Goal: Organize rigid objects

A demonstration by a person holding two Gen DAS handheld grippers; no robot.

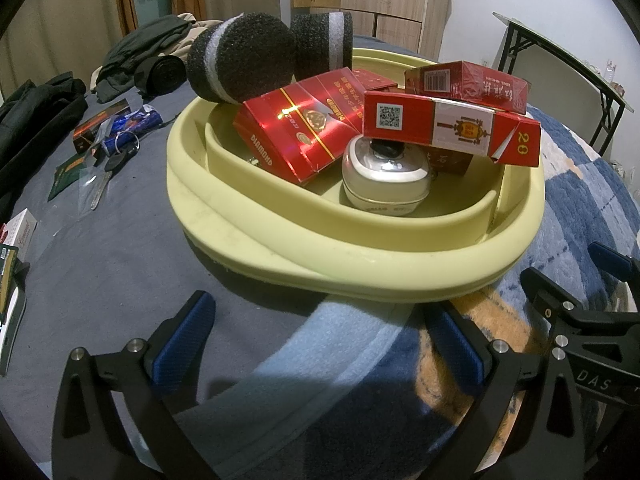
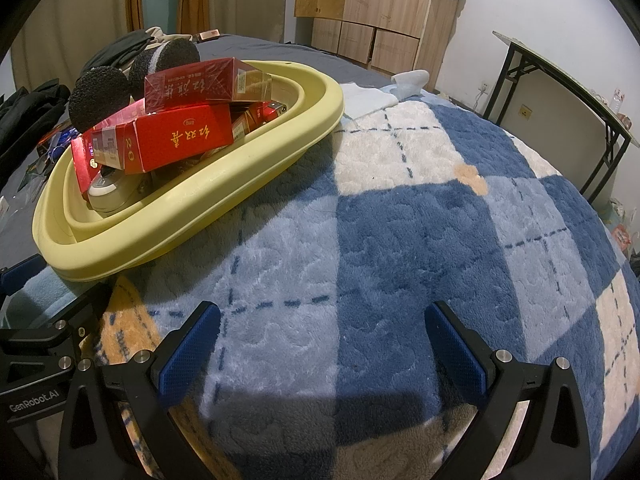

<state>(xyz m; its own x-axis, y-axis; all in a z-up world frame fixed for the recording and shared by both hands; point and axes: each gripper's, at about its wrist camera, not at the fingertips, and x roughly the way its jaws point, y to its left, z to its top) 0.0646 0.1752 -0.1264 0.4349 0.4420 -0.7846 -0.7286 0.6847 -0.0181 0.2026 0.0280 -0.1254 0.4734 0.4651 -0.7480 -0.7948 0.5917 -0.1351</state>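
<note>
A pale yellow basin (image 1: 360,264) sits on the bed and holds several red cigarette boxes (image 1: 296,132), a silver-white case (image 1: 386,178) and two black foam rollers (image 1: 240,58). My left gripper (image 1: 320,344) is open and empty, just in front of the basin's near rim. My right gripper (image 2: 322,350) is open and empty over the plaid blanket, to the right of the basin (image 2: 192,216). The boxes (image 2: 180,138) and rollers (image 2: 100,96) also show in the right wrist view. The right gripper's body shows at the left view's right edge.
Loose items lie on the grey sheet left of the basin: a small dark-red box (image 1: 102,124), a blue wrapper with keys (image 1: 128,136), a green packet (image 1: 66,176). Dark clothes (image 1: 136,52) lie behind. A folding table (image 2: 568,92) stands right; wooden cabinets (image 2: 380,12) behind.
</note>
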